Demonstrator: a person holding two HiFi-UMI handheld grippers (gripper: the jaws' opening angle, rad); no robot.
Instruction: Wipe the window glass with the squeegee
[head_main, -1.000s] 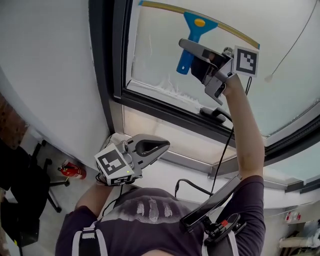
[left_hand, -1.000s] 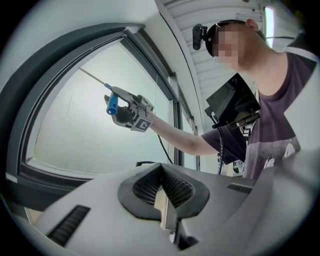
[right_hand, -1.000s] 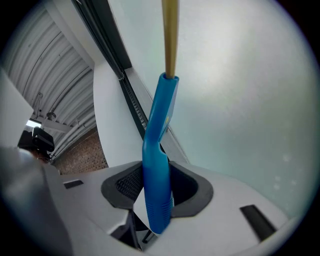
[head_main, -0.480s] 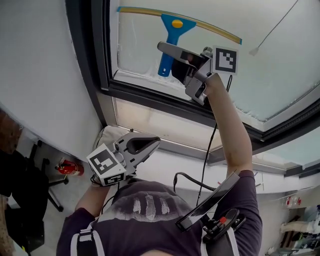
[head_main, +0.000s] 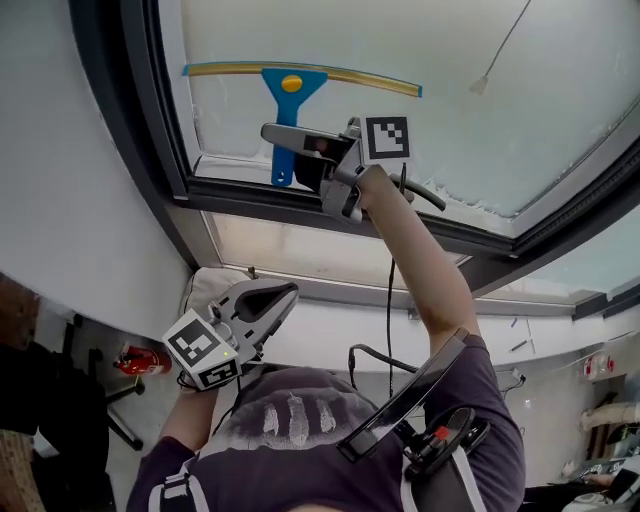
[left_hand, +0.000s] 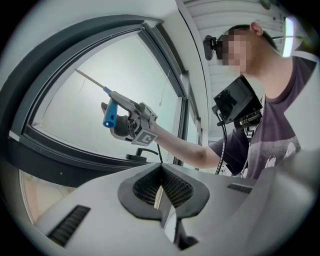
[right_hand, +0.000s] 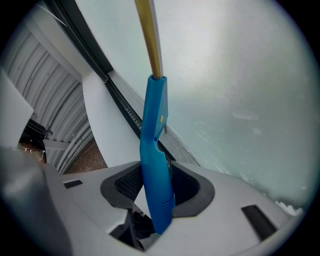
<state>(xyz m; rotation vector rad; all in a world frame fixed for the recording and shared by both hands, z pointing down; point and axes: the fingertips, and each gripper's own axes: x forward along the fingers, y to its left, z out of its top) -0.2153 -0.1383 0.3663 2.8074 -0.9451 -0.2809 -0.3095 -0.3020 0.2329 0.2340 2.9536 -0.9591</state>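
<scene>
window glass (head_main: 330, 35): squeegee (head_main: 291, 90) is being pressed low on it, handle being clamped by right gripper (head_main: 278, 137); left gripper (head_main: 284, 293) is being held shut, empty. stroke judged nearly done; flecked bottom edge left.

The head view looks from above the person's shoulders at the window glass (head_main: 330, 40), some way off. The left gripper view sits lower and well back from the glass, facing it at a slant. The right gripper view rides just beside the glass, looking along the squeegee (right_hand: 154, 150). All three share that pane, and the first two also share the right gripper (head_main: 285, 150).
</scene>
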